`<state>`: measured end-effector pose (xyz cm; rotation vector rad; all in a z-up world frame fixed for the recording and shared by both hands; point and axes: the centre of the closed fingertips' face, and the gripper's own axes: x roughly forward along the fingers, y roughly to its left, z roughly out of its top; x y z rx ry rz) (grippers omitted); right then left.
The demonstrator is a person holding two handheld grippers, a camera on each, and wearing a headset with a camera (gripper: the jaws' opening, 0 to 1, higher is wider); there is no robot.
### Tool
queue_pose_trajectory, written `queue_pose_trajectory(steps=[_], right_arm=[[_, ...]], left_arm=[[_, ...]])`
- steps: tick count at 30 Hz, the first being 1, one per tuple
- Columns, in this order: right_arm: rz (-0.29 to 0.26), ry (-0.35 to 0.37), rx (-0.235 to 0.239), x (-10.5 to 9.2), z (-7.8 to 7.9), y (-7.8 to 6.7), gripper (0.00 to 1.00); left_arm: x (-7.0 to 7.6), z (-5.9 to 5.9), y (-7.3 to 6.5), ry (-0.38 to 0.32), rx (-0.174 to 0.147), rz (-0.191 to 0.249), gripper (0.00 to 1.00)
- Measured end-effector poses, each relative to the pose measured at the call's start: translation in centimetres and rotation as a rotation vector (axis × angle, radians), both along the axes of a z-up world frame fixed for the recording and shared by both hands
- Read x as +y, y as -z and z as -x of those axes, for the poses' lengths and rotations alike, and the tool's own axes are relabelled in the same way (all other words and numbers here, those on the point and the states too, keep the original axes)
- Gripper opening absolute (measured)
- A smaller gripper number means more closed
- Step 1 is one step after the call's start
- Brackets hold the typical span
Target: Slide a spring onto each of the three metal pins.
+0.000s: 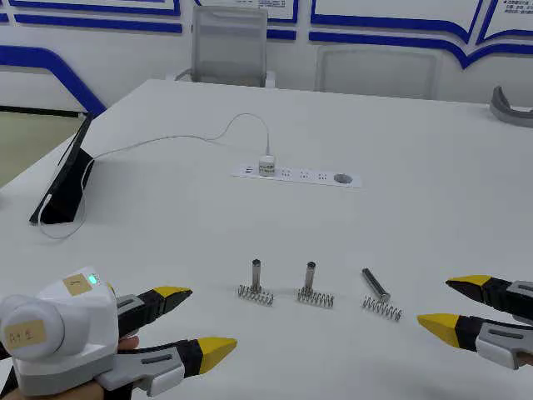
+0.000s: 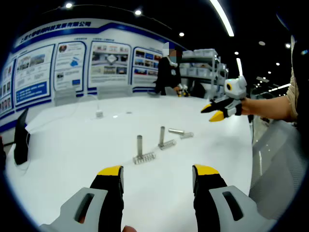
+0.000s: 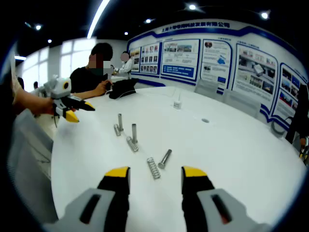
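Three metal pins sit in a row on the white table [image 1: 208, 225]. The left pin [image 1: 256, 273] and middle pin [image 1: 310, 276] stand upright; the right pin [image 1: 375, 284] lies on its side. A spring lies in front of each: left spring [image 1: 255, 294], middle spring [image 1: 316, 297], right spring [image 1: 382, 307]. My left gripper [image 1: 193, 318] is open at the near left, well short of the left pin [image 2: 139, 145]. My right gripper [image 1: 450, 302] is open at the near right, close to the lying pin [image 3: 165, 158] and its spring [image 3: 153, 167].
A white power strip [image 1: 296, 175] with a plugged charger and cable lies mid-table. A dark tablet [image 1: 67, 179] leans at the left edge. Chairs stand behind the table. People stand or sit beyond it in the gripper views.
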<state>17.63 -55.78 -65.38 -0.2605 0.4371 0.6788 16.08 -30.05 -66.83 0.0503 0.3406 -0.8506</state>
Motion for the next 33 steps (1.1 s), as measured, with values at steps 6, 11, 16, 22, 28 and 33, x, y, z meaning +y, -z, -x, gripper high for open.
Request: queue_pose_trajectory(steps=[6, 11, 16, 22, 28, 33], right_arm=[[0.006, 0.014, 0.002, -0.1, -0.9, -0.4, 0.42], [0.032, 0.018, 0.013, 0.0, -2.0, -0.2, 0.41], [0.047, 0.030, 0.026, 0.2, -3.2, -0.1, 0.40], [0.062, 0.032, 0.055, 1.0, -4.4, 0.6, 0.36], [0.082, 0.037, 0.074, 1.8, -5.6, 0.9, 0.32], [0.105, 0.043, 0.095, 2.3, -6.5, 1.3, 0.30]], left_arm=[[0.0, 0.0, 0.0, -0.001, 0.002, 0.001, 0.58], [0.0, -0.2, 0.0, -0.001, 0.002, 0.005, 0.58], [0.0, -0.2, 0.1, -0.003, 0.004, 0.005, 0.58], [0.1, -0.2, 0.1, -0.006, 0.007, 0.007, 0.58], [0.0, -0.1, 0.2, -0.007, 0.010, 0.006, 0.58], [0.0, -0.2, 0.2, -0.009, 0.012, 0.006, 0.58]])
